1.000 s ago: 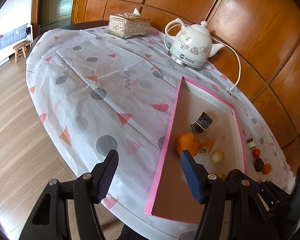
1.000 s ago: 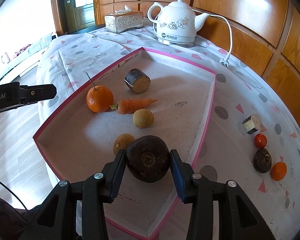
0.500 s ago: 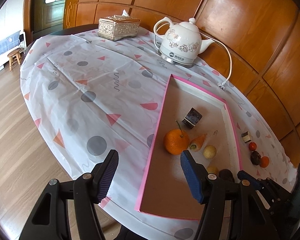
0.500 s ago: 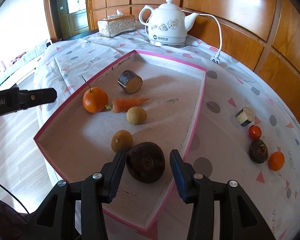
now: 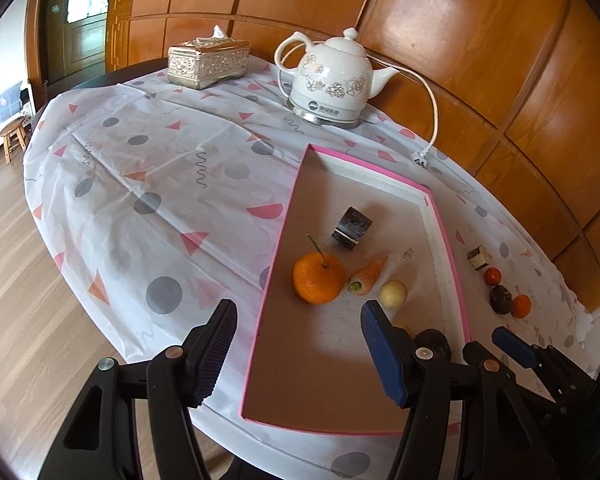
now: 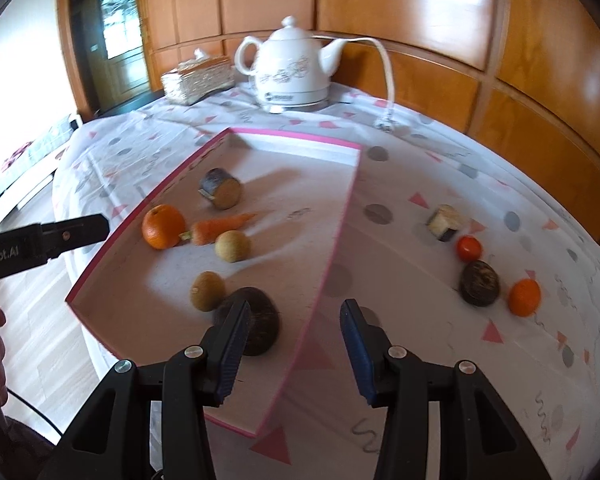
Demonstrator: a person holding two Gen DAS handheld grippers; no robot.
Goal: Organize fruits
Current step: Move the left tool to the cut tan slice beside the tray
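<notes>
Legible marking: the black bar-shaped body of the left gripper (image 6: 44,242), seen at the left edge of the right wrist view, to the left of and beyond the right gripper (image 6: 292,344), carries white lettering reading "Robot.AI"; the start of the word is cut off by the frame edge.

Illegible marking: the white ceramic electric kettle with floral print (image 5: 332,80), at the far side of the desk beyond both grippers, bears a small dark logo with characters low on its body; these are too small to read.
</notes>
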